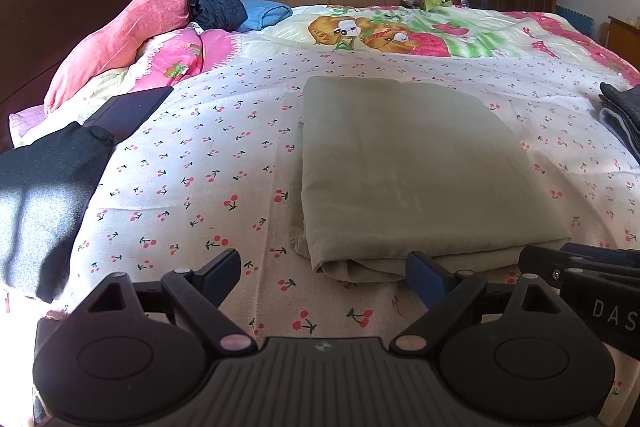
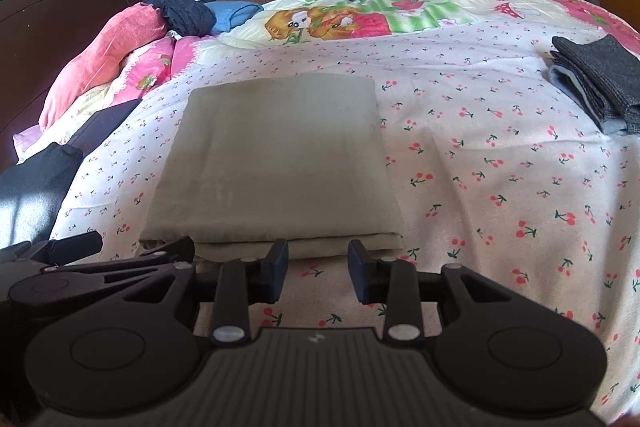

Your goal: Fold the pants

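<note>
The pants (image 1: 412, 167), olive green, lie on the bed (image 1: 192, 155) already folded into a neat rectangle, layers stacked at the near edge. The left gripper (image 1: 324, 273) sits just short of that edge's left corner with its jaws wide and nothing in them. The right gripper (image 2: 318, 263) is just short of the same edge, further right, its jaws apart at a narrower gap, also holding nothing. The fold looks finished or one fold from it. If another fold is wanted, each gripper should pinch every layer at the near corners, lift together and lay the edge squarely on the far edge of the pants, keeping sides aligned.
</note>
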The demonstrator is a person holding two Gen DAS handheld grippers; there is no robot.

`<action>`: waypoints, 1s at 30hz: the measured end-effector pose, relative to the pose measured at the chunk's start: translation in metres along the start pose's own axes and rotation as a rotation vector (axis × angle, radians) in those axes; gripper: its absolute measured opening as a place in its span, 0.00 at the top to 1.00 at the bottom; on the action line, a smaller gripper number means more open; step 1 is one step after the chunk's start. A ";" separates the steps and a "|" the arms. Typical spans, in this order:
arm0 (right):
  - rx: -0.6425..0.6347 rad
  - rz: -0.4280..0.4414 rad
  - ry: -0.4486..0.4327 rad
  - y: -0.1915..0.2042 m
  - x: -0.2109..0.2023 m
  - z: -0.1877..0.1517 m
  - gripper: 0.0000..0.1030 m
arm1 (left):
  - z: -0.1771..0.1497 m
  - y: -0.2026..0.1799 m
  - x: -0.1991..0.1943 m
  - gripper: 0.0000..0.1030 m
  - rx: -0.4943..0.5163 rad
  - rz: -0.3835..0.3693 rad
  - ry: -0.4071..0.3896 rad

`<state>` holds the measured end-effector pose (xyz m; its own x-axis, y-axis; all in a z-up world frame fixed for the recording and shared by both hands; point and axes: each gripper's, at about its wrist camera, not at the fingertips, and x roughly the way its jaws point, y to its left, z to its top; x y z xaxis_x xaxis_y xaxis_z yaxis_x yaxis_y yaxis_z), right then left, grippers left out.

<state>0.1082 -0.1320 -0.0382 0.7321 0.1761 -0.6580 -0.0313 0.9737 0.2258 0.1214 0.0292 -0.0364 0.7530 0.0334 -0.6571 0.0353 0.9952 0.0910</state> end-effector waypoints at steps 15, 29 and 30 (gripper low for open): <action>0.002 0.001 0.020 -0.002 0.006 -0.002 0.67 | -0.003 -0.005 0.003 0.02 0.030 -0.007 0.011; 0.001 0.004 0.027 -0.004 0.008 -0.003 0.67 | -0.004 -0.005 0.006 0.02 0.028 -0.011 0.019; 0.001 0.003 0.026 -0.004 0.008 -0.003 0.67 | -0.004 -0.005 0.006 0.02 0.027 -0.011 0.019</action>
<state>0.1123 -0.1344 -0.0466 0.7138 0.1831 -0.6760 -0.0332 0.9730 0.2285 0.1235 0.0252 -0.0437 0.7397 0.0242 -0.6725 0.0619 0.9927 0.1038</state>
